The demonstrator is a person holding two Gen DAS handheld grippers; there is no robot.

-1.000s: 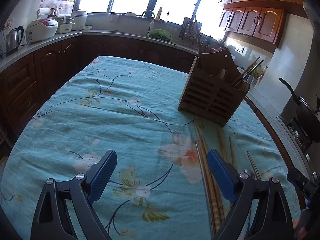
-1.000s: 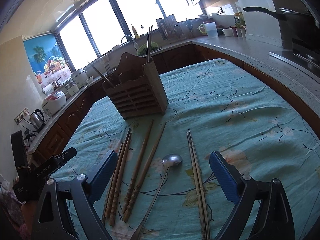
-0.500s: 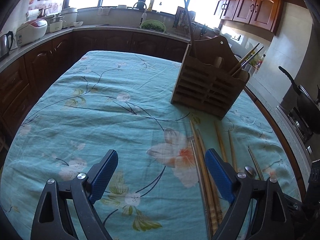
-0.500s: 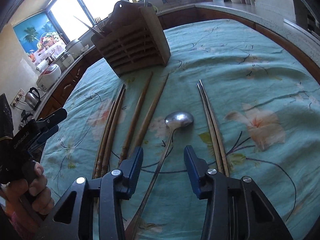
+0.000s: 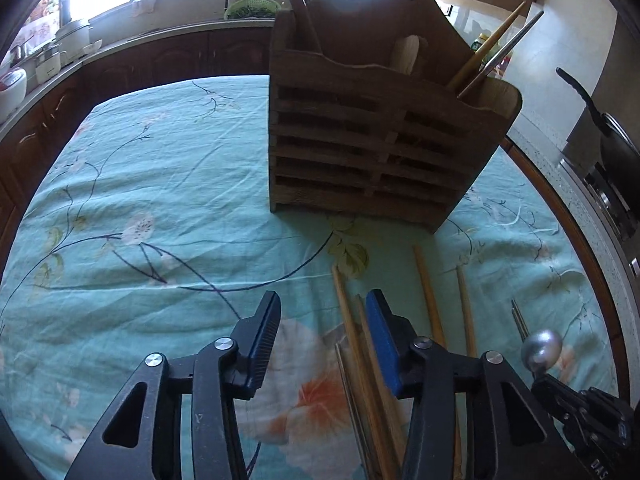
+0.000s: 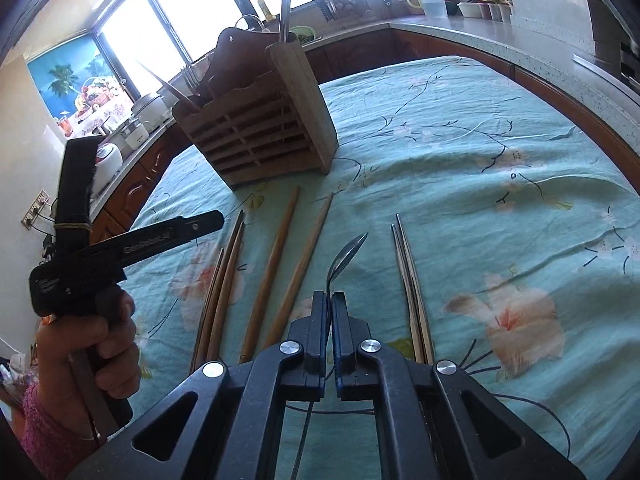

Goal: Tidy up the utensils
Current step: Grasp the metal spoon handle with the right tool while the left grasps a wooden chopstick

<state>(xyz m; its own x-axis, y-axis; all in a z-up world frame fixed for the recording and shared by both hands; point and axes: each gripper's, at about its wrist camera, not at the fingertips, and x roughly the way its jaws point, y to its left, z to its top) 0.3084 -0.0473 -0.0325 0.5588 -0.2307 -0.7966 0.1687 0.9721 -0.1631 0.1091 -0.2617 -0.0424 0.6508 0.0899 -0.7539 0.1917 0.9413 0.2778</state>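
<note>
A wooden slatted utensil holder (image 5: 376, 136) (image 6: 260, 132) stands on the teal flowered tablecloth (image 5: 140, 208) with chopsticks and utensils in it. My right gripper (image 6: 330, 300) is shut on a metal spoon (image 6: 346, 256) and holds it lifted off the cloth; its bowl shows in the left wrist view (image 5: 541, 347). Wooden chopsticks (image 6: 276, 264) and a metal pair (image 6: 412, 276) lie on the cloth below. My left gripper (image 5: 320, 320) is open and empty, just left of the wooden chopsticks (image 5: 352, 328).
The table's wooden edge (image 6: 580, 104) runs along the right. Kitchen counters (image 6: 460, 24) with cups and appliances ring the table. A dark pan (image 5: 608, 140) sits on the stove at right. The hand holding the left gripper (image 6: 92, 328) is at the left.
My right gripper closed on the spoon's handle and lifted it off the cloth. My left gripper moved forward toward the holder and its jaws narrowed.
</note>
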